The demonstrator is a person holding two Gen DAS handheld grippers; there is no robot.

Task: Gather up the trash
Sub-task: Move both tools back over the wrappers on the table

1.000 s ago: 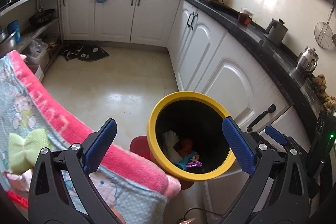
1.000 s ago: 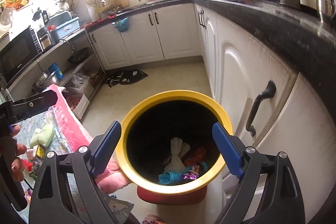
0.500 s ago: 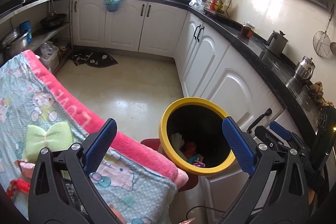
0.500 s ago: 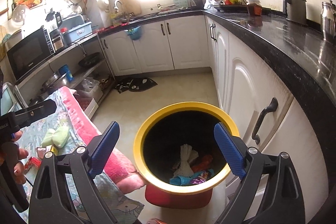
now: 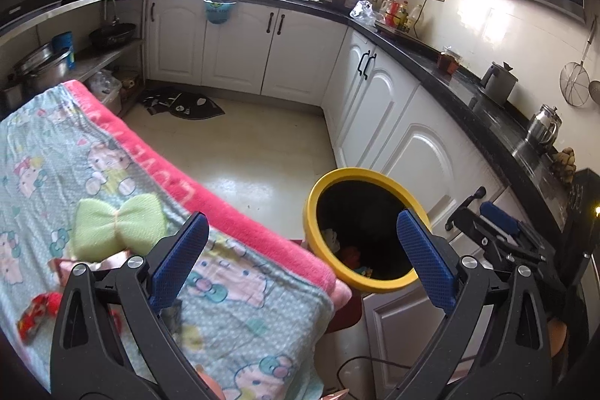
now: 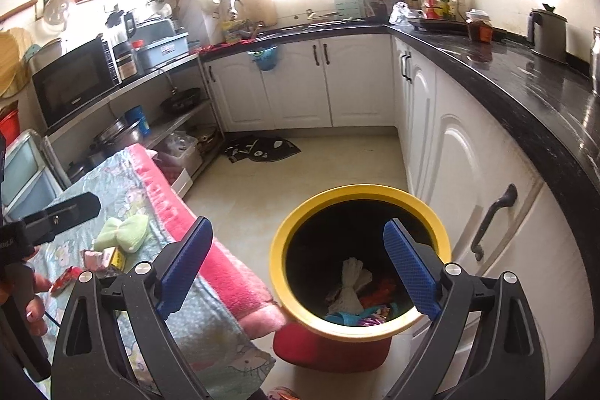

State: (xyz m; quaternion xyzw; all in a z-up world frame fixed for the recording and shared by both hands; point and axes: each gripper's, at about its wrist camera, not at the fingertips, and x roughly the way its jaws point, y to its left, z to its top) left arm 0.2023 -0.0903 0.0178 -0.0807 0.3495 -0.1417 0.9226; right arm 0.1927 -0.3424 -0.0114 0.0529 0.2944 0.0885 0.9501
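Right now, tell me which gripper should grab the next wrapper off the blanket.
Left. The left gripper is open with the red wrapper just beside it on the blanket, while the right gripper, also open, faces the yellow bin.

A black microwave oven [image 6: 75,81] sits on the metal shelf [image 6: 157,72]; a steel kettle [image 5: 543,126] stands on the black stone countertop [image 5: 461,96] above white panelled cabinets [image 5: 375,100].

A yellow-rimmed bin [image 6: 360,261] stands upright on a red base beside my table, holding crumpled white paper [image 6: 350,283] and colourful wrappers. More wrappers, red [image 5: 35,310] and pink [image 6: 93,256], lie on the tablecloth.
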